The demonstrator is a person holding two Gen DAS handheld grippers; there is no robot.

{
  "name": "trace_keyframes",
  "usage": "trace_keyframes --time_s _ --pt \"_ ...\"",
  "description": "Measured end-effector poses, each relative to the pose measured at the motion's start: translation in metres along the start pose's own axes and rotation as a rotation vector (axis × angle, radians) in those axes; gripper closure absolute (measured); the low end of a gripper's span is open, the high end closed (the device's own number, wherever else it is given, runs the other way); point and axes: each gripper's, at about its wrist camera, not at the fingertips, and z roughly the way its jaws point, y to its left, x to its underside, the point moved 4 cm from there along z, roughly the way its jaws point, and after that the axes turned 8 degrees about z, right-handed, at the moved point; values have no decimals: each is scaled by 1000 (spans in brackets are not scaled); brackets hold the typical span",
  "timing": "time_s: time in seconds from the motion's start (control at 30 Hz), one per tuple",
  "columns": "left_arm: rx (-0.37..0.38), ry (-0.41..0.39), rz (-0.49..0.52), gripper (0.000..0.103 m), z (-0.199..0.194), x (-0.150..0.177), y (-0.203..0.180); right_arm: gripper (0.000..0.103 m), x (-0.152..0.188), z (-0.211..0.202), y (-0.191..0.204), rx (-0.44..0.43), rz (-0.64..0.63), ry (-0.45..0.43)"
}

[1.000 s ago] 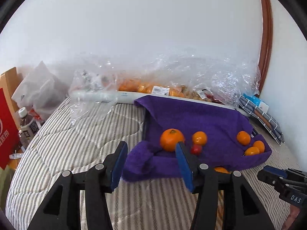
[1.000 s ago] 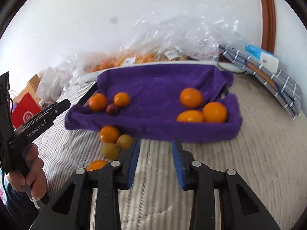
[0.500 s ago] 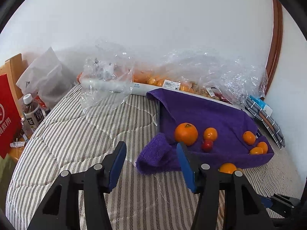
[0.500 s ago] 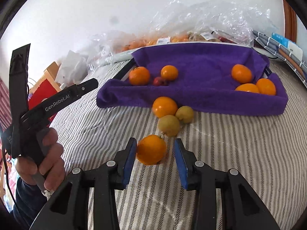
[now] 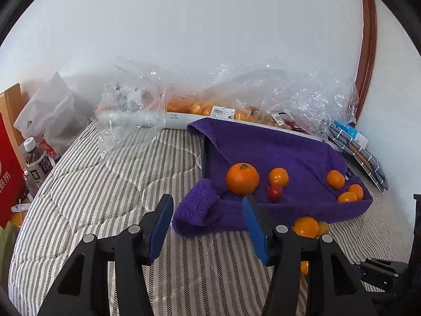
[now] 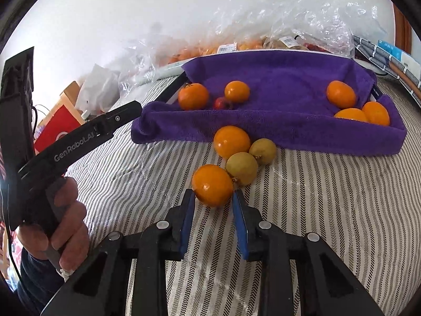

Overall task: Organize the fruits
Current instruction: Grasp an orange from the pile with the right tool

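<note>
A purple towel-lined tray [image 6: 276,129] [image 5: 263,152] on the striped bed holds several oranges and a small red fruit [image 6: 222,103]. In front of it lie a loose orange [image 6: 231,141] and two yellow-green fruits [image 6: 241,168]. My right gripper [image 6: 213,197] is shut on a nearer orange [image 6: 212,185], fingertips pressing its sides, low on the bed. My left gripper [image 5: 208,210] is open and empty, above the bed before the towel's left corner; a big orange [image 5: 242,178] lies beyond it.
Clear plastic bags of fruit [image 5: 236,105] line the wall behind the tray. A water bottle [image 5: 36,166], red box [image 5: 8,179] and white bag [image 5: 50,115] sit at left. Folded checked cloth [image 5: 360,152] lies at right.
My right gripper has dropped toward the bed and closed on the nearest loose orange. My left gripper has pulled back and left, staying open.
</note>
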Motion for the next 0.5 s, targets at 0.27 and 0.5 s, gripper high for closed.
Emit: trace_keyframes --time_s 0.27,0.5 --pt "11 18 -60 51 5 1 13 72 -8 10 3 12 -1 2" --pt "74 36 13 51 4 3 -7 72 7 -22 -6 60 -65 -54"
